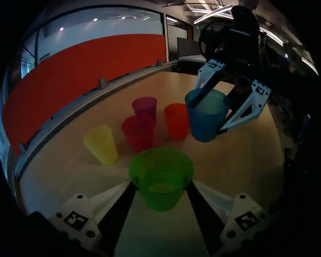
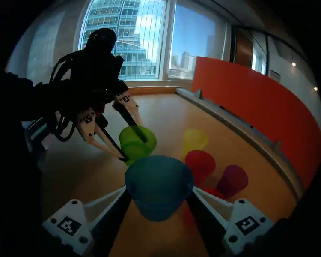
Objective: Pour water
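a yellow cup (image 1: 101,144), a crimson cup (image 1: 138,132), a purple cup (image 1: 144,107) and an orange cup (image 1: 176,121) stood clustered on the wooden table (image 1: 246,162) between the two grippers, the orange one just beside the blue cup (image 1: 206,113). the left gripper (image 1: 161,184) pinched the green cup (image 1: 161,171) between both fingers, and the right gripper (image 2: 159,190) clamped the blue cup likewise, both cups upright, mouths up, long axes vertical. square black-and-white coded markers (image 1: 76,219) sat on the fingers.
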### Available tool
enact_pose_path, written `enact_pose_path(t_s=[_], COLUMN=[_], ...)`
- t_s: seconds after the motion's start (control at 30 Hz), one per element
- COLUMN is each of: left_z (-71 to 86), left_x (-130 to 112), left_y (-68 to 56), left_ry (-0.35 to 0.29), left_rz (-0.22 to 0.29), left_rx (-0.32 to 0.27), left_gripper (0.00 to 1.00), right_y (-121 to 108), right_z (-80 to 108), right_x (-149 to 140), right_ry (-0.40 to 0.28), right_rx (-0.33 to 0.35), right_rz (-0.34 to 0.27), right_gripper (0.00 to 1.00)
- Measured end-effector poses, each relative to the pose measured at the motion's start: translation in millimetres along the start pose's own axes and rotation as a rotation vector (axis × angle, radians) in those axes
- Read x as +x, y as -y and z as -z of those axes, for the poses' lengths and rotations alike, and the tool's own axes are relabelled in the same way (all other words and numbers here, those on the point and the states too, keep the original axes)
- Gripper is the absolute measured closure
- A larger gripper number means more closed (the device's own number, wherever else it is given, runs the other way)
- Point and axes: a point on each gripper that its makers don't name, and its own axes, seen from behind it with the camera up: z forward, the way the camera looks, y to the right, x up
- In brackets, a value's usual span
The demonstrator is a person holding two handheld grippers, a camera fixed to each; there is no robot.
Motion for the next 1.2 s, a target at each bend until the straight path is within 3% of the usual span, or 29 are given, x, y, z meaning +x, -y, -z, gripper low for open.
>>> enact_pose_path(t_s=[0.6, 1.2], left_z=[-18.3, -19.5], left_x=[-20, -32], left_y=[-2.0, -4.3], left_ry=[0.025, 0.02], left_rz=[0.002, 0.027], left_rx=[-0.015, -0.014], left_gripper=[0.19, 0.19], right_y=[7, 8], right_z=[-14.3, -17.2], right_x=[-14, -19], right_ry=[0.02, 0.033], right_rx=[0.011, 0.004], right_rz=[-0.003, 0.002], right_gripper=[0.12, 0.12])
